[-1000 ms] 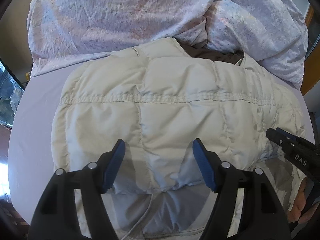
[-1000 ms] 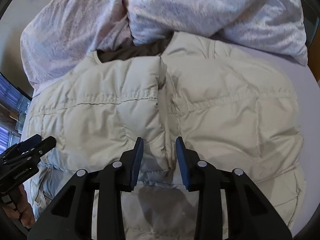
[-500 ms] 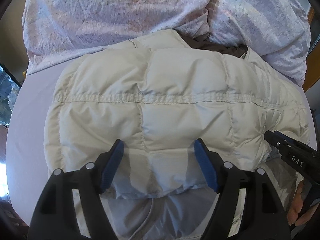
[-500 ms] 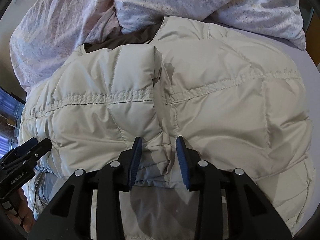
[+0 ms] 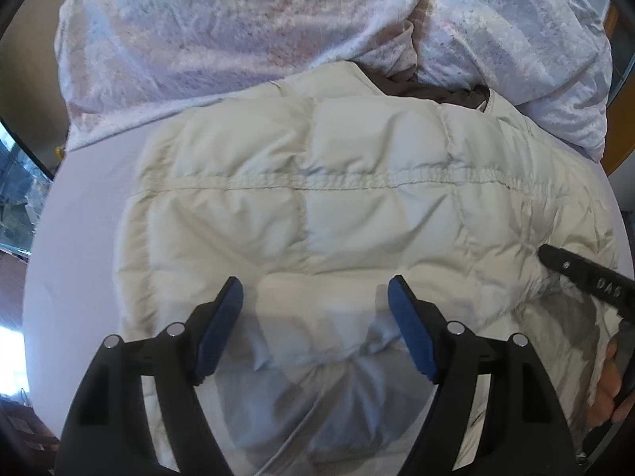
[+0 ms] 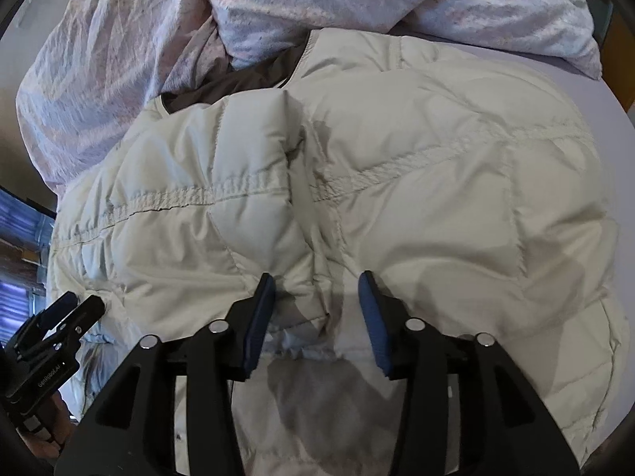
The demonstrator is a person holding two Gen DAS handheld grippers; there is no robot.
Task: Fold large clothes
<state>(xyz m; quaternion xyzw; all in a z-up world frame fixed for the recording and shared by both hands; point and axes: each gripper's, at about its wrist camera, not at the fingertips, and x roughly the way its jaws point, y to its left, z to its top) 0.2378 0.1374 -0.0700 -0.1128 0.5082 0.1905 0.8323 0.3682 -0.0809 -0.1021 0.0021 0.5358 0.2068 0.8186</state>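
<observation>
A cream quilted puffer jacket (image 5: 337,206) lies on a lilac bed sheet (image 5: 79,238), its brown lining showing at the collar (image 5: 432,91). It also fills the right wrist view (image 6: 416,198), with one front panel folded over the other. My left gripper (image 5: 315,297) is open, its blue pads wide apart just above the jacket's near fold. My right gripper (image 6: 315,293) is open with a narrower gap, fabric bunched between and under its pads. The right gripper's tip also shows in the left view (image 5: 579,273), and the left gripper in the right view (image 6: 59,325).
A crumpled lilac patterned duvet (image 5: 258,27) is heaped behind the jacket and shows in the right wrist view (image 6: 119,59) too. Bare sheet lies to the jacket's left (image 5: 71,297) and right (image 6: 611,91). A dark window is at far left (image 5: 20,186).
Both grippers have moved forward and lower over the jacket. The right gripper's pads have spread wider apart. The left gripper has stayed wide open.
</observation>
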